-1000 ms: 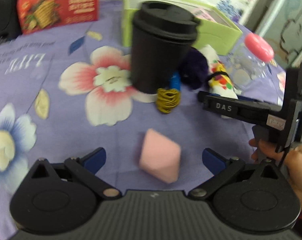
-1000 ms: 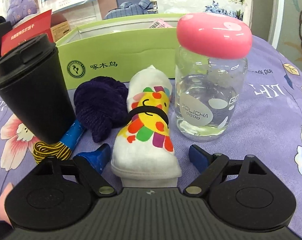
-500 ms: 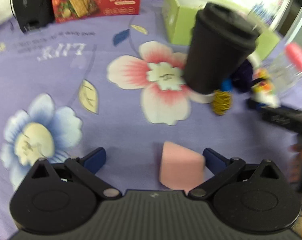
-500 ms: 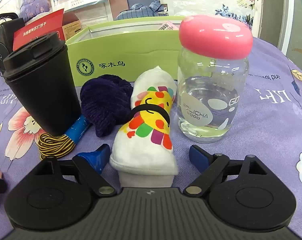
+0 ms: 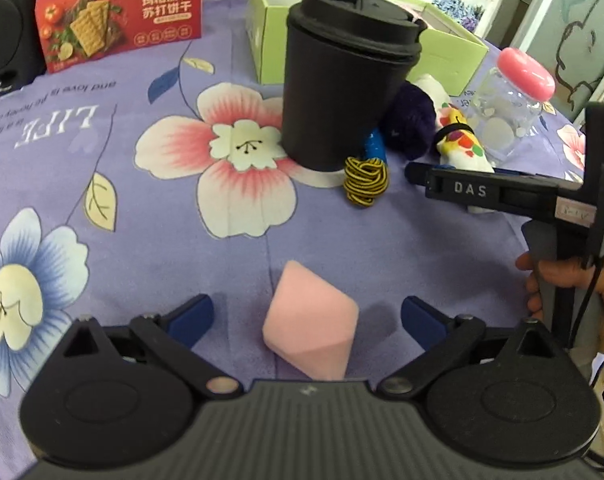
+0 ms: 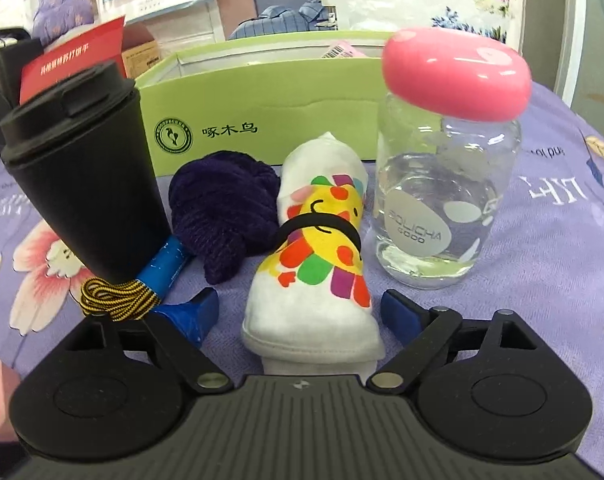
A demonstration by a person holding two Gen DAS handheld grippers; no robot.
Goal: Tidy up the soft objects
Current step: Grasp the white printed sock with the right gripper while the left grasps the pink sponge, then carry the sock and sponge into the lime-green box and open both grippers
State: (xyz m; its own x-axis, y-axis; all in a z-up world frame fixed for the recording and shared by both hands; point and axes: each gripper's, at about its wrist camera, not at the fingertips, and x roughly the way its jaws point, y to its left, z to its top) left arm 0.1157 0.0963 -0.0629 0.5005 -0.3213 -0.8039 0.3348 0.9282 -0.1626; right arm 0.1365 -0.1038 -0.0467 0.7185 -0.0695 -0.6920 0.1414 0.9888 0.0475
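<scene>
While the right gripper (image 6: 300,306) opens astride it, the rolled sock (image 6: 322,256) points toward the green box (image 6: 262,120)

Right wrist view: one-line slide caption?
Right gripper opening around rolled white sock, between purple yarn and pink-lidded jar.

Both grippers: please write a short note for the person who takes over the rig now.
Left gripper: jaws closing around the pink sponge, pads not yet on it.
Right gripper: jaws opening, astride the rolled white sock, not gripping.
Purple yarn ball lies between the black cup and the sock, in front of the green box.
Done: no soft item seen in the box yet.
Left: probably grasp the sponge, sock and yarn and sort them.
</scene>
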